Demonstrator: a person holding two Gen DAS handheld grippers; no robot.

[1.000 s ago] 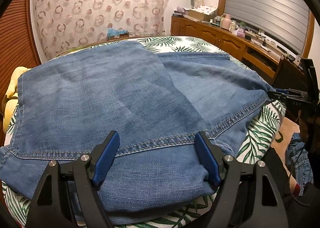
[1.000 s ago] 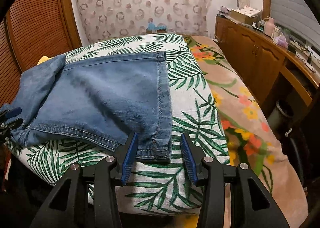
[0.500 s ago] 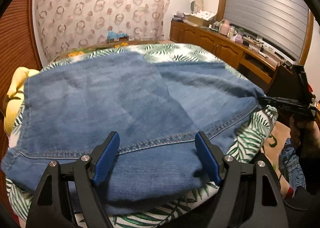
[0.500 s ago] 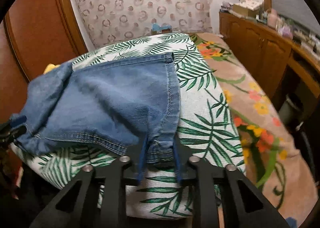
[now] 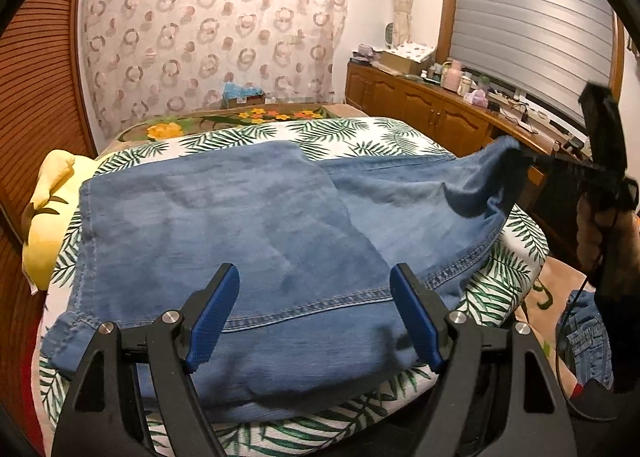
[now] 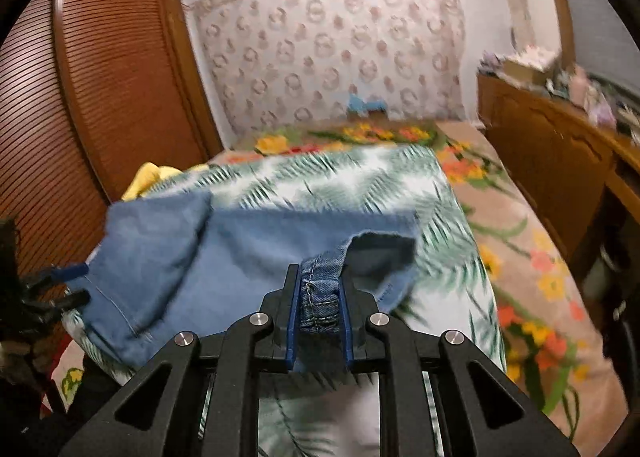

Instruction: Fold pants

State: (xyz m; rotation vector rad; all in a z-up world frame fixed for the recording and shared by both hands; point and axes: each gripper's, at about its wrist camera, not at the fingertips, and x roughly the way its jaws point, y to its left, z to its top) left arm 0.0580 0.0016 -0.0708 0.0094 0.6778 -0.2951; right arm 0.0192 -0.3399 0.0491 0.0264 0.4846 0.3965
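Blue denim pants (image 5: 248,225) lie partly folded on a palm-leaf cloth on the bed. My left gripper (image 5: 316,317) is open, its blue pads either side of the near hem, just above the denim. My right gripper (image 6: 319,309) is shut on the pants' hem corner (image 6: 320,297) and holds it lifted off the bed. In the left wrist view the right gripper (image 5: 560,167) shows at the far right with that corner raised. In the right wrist view the pants (image 6: 240,253) stretch left toward the left gripper (image 6: 68,285).
A palm-leaf cloth (image 5: 360,137) covers the bed over a floral blanket (image 6: 520,257). A yellow pillow (image 5: 48,209) lies at the left edge. A wooden sideboard (image 5: 420,109) with clutter runs along the right. More denim (image 5: 588,341) lies on the floor at right.
My right gripper closed on the hem corner and lifted it up off the bed. My left gripper stayed open and pulled back and up a little.
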